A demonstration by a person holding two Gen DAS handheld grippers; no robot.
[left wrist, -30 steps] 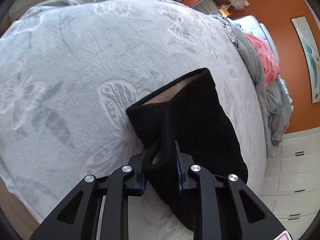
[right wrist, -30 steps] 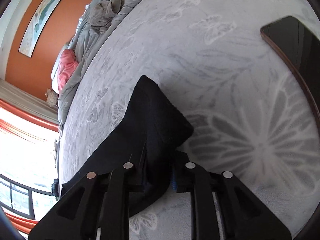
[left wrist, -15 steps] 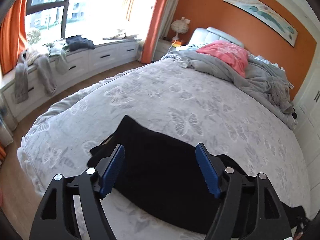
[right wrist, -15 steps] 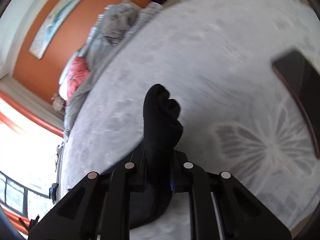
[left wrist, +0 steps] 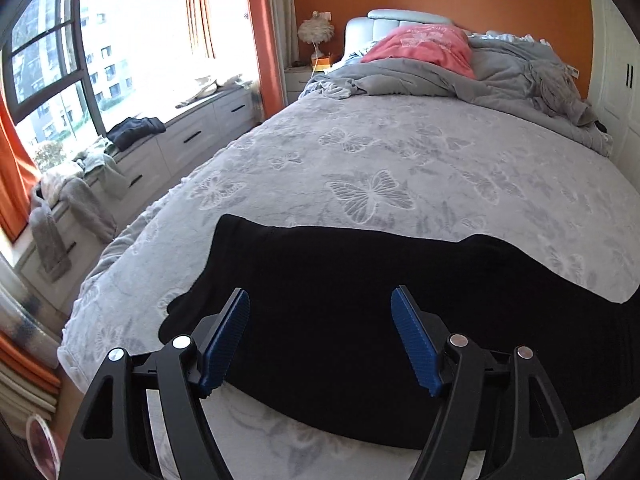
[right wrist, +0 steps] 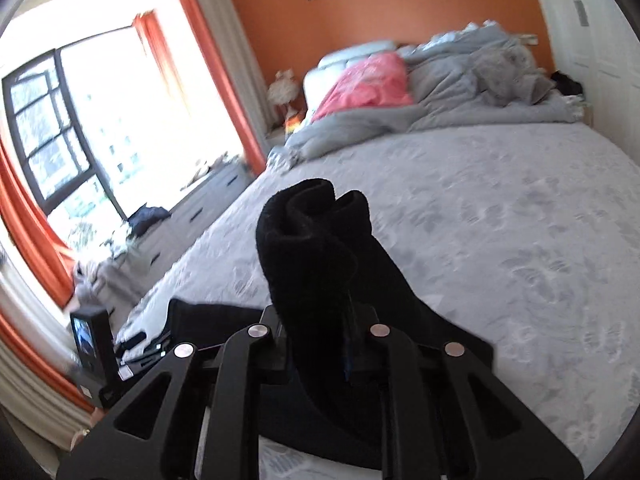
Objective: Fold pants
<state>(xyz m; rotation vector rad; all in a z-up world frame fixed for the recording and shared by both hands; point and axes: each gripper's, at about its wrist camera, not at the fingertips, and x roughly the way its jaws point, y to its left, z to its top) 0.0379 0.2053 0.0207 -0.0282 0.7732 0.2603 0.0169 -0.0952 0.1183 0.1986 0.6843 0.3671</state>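
Pants: the black soft-knit pants lie in a long band across the near edge of the grey butterfly-patterned bedspread, from about 8 o'clock round to 4 o'clock in the left wrist view.
Left gripper: the left gripper hovers over the cloth with its blue ribbed pads spread wide — nothing between them, no contact with the fabric.
Right gripper: the right gripper is pinching a bunched end of the pants, which stands up in a thick roll toward 12 o'clock; its jaws have just eased a touch wider, cloth clamped between them all the same.
Step in hand: by the look of it, carrying the pinched end over the flat part to make a fold.
Doing it well: keep the pinch firm, carry the end low and straight along the band, and lay it edge to edge — the free left gripper could pin the flat layer so it does not drag.
Risk: the thick roll may slip or land twisted.
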